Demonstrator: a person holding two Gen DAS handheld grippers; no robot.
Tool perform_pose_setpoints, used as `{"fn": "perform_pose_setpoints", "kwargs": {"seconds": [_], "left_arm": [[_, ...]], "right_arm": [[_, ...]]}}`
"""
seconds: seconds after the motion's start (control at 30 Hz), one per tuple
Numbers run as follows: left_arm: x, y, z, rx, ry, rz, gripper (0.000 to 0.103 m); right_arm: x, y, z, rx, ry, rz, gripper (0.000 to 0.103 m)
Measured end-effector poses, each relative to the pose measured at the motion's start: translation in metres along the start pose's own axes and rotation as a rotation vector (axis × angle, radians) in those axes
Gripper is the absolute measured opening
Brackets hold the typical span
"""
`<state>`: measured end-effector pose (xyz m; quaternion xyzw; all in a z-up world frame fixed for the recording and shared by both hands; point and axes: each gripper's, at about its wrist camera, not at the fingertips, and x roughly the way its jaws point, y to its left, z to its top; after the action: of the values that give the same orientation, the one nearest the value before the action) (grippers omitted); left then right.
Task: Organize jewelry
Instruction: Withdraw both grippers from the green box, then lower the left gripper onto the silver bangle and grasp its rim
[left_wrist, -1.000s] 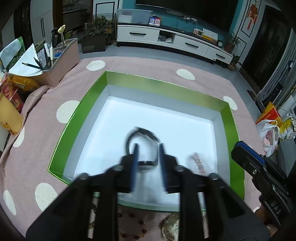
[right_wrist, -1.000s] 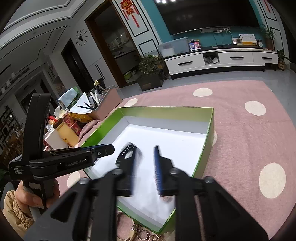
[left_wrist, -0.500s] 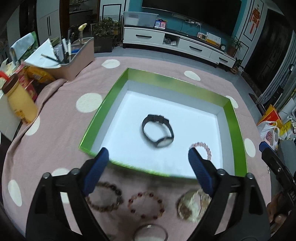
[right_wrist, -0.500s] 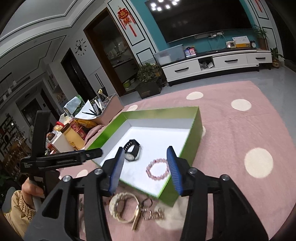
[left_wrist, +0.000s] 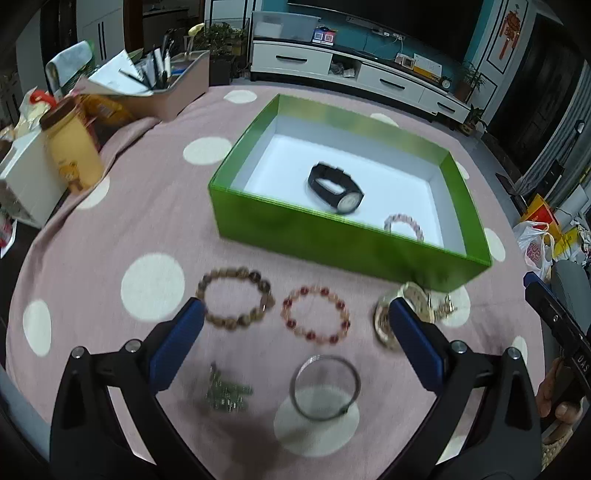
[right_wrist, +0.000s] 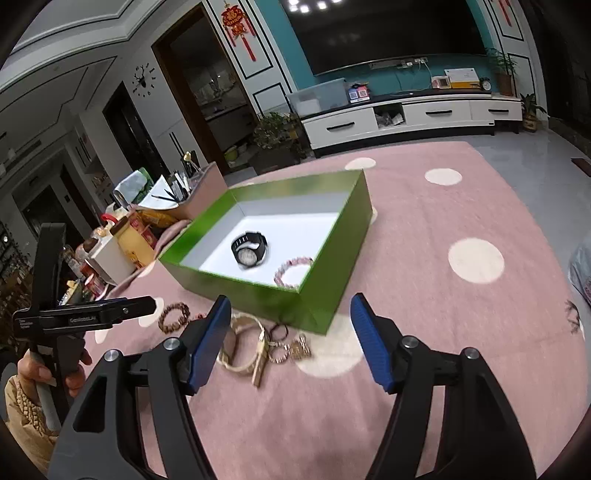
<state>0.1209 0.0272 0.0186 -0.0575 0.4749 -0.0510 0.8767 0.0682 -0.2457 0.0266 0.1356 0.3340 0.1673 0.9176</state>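
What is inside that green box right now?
Inside the green box lie a black wristwatch and a pink bead bracelet on its white floor. The near wall hides the front strip of the floor, so anything there cannot be seen.

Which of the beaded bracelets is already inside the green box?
The pale pink beaded bracelet, beside the black wristwatch; the brown and red ones lie outside.

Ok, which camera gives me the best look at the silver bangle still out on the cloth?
The left wrist view: the silver bangle lies whole and unobstructed near the bottom, between the open fingers. The right wrist view does not show it clearly; it cannot be picked out there.
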Motion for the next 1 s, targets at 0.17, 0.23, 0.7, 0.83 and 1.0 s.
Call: {"fn": "perform_pose_setpoints", "kwargs": {"seconds": [0.17,0.23,0.7,0.83,1.0], "left_arm": [[-0.003,0.005,-0.022,-0.010,0.021,0.008,0.101],[-0.001,0.006,-0.032,-0.007,0.041,0.012,0.101],[0.001,0.011,-0.072,0.029,-0.008,0.046,0.101],[0.004,0.007,-0.074,0.055,-0.015,0.053,0.101],[0.009,0.003,-0.073,0.087,-0.015,0.052,0.101]], "right_arm": [[-0.007,0.004,-0.017,-0.009,0.021,-0.024,0.068],[-0.008,0.006,-0.023,-0.015,0.031,-0.030,0.068],[0.000,0.008,-0.054,-0.033,0.092,-0.078,0.068],[0.004,0.008,-0.059,-0.042,0.105,-0.093,0.068],[0.010,0.009,-0.062,-0.055,0.120,-0.097,0.068]]}}
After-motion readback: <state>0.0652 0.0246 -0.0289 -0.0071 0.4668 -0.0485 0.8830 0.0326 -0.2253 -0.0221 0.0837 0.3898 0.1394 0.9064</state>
